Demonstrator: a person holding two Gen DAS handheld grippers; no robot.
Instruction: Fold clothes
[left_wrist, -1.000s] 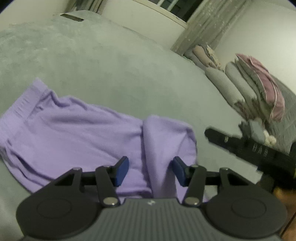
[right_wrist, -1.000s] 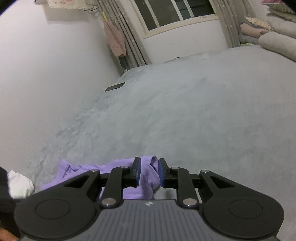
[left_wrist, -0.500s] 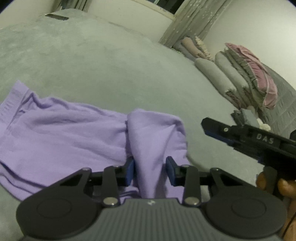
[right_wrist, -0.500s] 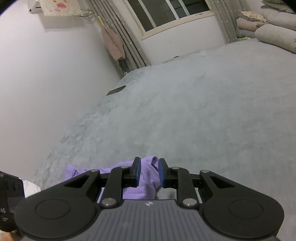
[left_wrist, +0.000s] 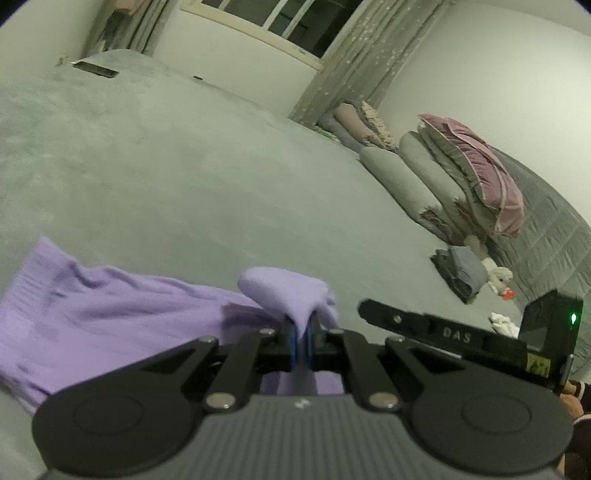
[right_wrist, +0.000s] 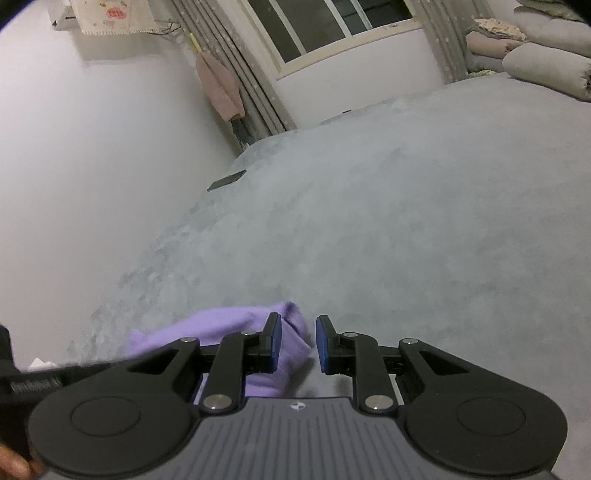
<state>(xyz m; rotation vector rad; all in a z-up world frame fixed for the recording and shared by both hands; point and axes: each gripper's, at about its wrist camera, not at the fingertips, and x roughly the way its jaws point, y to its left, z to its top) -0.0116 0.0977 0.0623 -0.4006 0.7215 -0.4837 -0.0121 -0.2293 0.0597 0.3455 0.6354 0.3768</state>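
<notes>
A purple garment (left_wrist: 110, 314) lies rumpled on the grey bed cover (left_wrist: 184, 184). In the left wrist view my left gripper (left_wrist: 303, 343) is shut on a raised fold of it, and the cloth bulges up over the blue pads. The black side of the other gripper (left_wrist: 443, 336) reaches in from the right, just beside that fold. In the right wrist view my right gripper (right_wrist: 298, 341) stands narrowly open over the garment's end (right_wrist: 221, 328). Cloth shows against its left pad, while grey cover shows beside the right pad.
Rolled quilts and a pink blanket (left_wrist: 461, 184) are stacked along the bed's right side. A folded grey pile with a plush toy (left_wrist: 469, 273) lies below them. A dark phone (right_wrist: 226, 180) rests far off near the wall. A person's hand (left_wrist: 572, 391) holds the right tool.
The left jaws have closed from wide apart onto the purple fold and pulled it up off the cover. The right gripper's jaws keep the same narrow gap; it has barely shifted.
</notes>
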